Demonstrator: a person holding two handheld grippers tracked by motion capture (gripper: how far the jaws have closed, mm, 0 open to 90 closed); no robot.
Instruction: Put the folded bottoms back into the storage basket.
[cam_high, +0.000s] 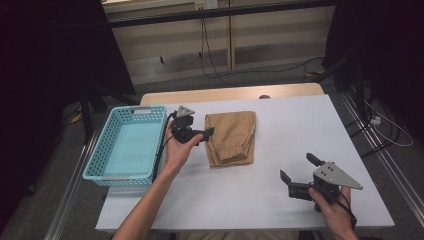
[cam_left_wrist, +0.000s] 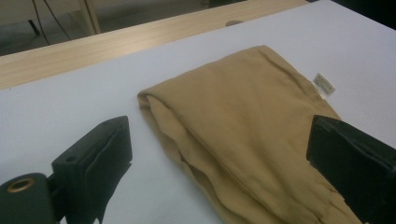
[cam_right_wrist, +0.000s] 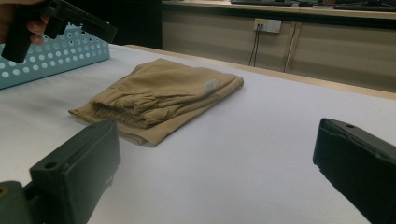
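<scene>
A folded tan garment (cam_high: 231, 137) with a small white label lies in the middle of the white table (cam_high: 300, 115). My left gripper (cam_high: 206, 136) is at the garment's left far corner, held in a hand and pointing right. In the left gripper view its black jaws stand wide open (cam_left_wrist: 219, 126) on either side of the tan cloth (cam_left_wrist: 243, 121), gripping nothing. My right gripper (cam_high: 299, 166) is open over bare table near the front right, well clear of the garment. The right gripper view has its jaws spread (cam_right_wrist: 215, 133) and the garment (cam_right_wrist: 159, 93) farther off.
A light blue perforated basket (cam_high: 107, 150) stands at the table's left edge, just left of my left hand, and its wall shows in the right gripper view (cam_right_wrist: 70, 53). A wooden strip (cam_high: 230, 94) runs along the far edge. Bare table spreads right of the garment.
</scene>
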